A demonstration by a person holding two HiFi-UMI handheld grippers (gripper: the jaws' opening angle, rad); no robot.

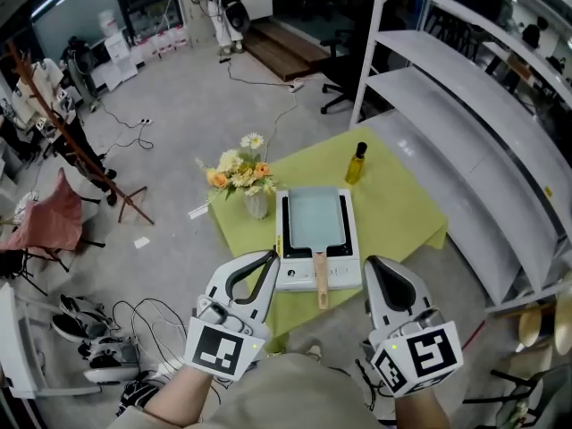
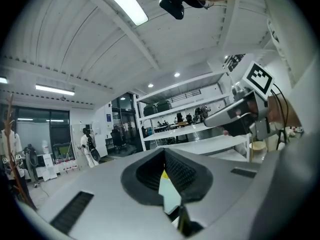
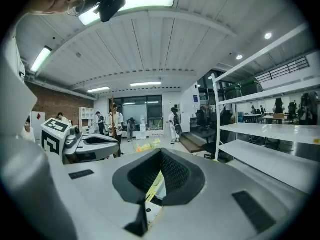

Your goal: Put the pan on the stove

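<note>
1. White shelving (image 1: 465, 105) runs down the right side, well beyond the table's far right edge.
2. Green cloth covers the table (image 1: 393, 208), which sits mid-floor, just beyond the person.
3. On the table's near half we've got the stove (image 1: 344, 271), white and flat, its near edge close to the table's near edge.
4. And the pan (image 1: 315, 217) is right there on the stove: pale, rectangular, lying flat on the cooking surface. Its wooden handle (image 1: 320, 280) points near, crossing the stove's front strip and overhanging the near edge.
5. Left gripper (image 1: 268, 257) hangs close to the person, just left of the stove. Its tips are clenched together with nothing between them, well clear of the handle.
6. Right gripper (image 1: 371, 264) mirrors it on the right of the stove. Its jaws are also pressed together and empty, with only a sliver of table showing past them.
7. Flowers (image 1: 237, 170), yellow, orange and white, stand in a vase (image 1: 256, 206) at the table's left corner, just left of the stove.
8. Smallest of all, a bottle (image 1: 356, 164) of yellow liquid stands upright at the far side, beyond the stove's far right corner.
</note>
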